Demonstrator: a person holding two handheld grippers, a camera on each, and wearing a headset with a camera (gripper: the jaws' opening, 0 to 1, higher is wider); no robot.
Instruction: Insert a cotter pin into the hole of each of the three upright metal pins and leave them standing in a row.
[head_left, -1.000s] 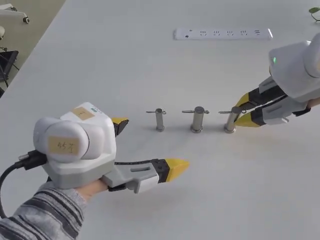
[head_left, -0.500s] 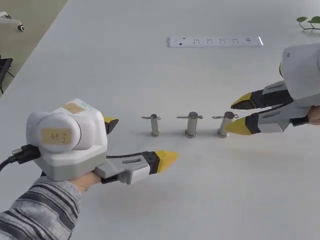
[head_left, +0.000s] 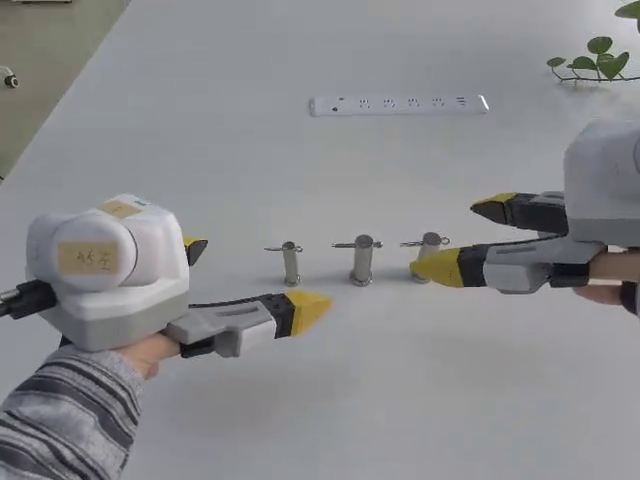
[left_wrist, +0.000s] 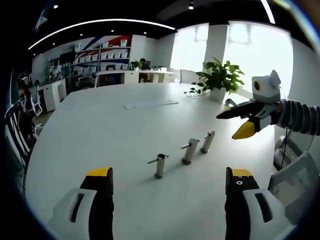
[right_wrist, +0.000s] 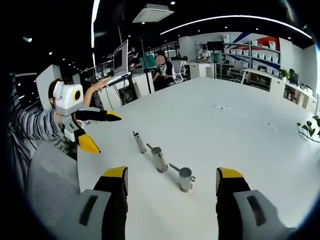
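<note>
While both tools stand spread and empty, nothing is gripped. The left gripper (head_left: 252, 272) hangs near the left end of the row, apart from it. The right gripper (head_left: 455, 237) hangs at the right end, its lower jaw low beside the last pin's foot.

Between them, three metal pins (head_left: 362, 258) stand upright in a line on the white table (head_left: 330, 400). A cotter pin (head_left: 283, 247) shows crosswise near the top of each, so the task looks about done.

The uprights are probably stiff, smooth steel on narrow bases, weighty enough to stand but easy to topple. A hold low on the shaft, below the hole, would suit them. The cotter pins look like thin, light, springy wire, best pinched at the looped head.

In the head view the right gripper's lower jaw covers the foot of the right-hand pin, so contact cannot be told. How far each wire passes through its hole is too small to judge. A power strip (head_left: 398, 104) lies well beyond the row.
</note>
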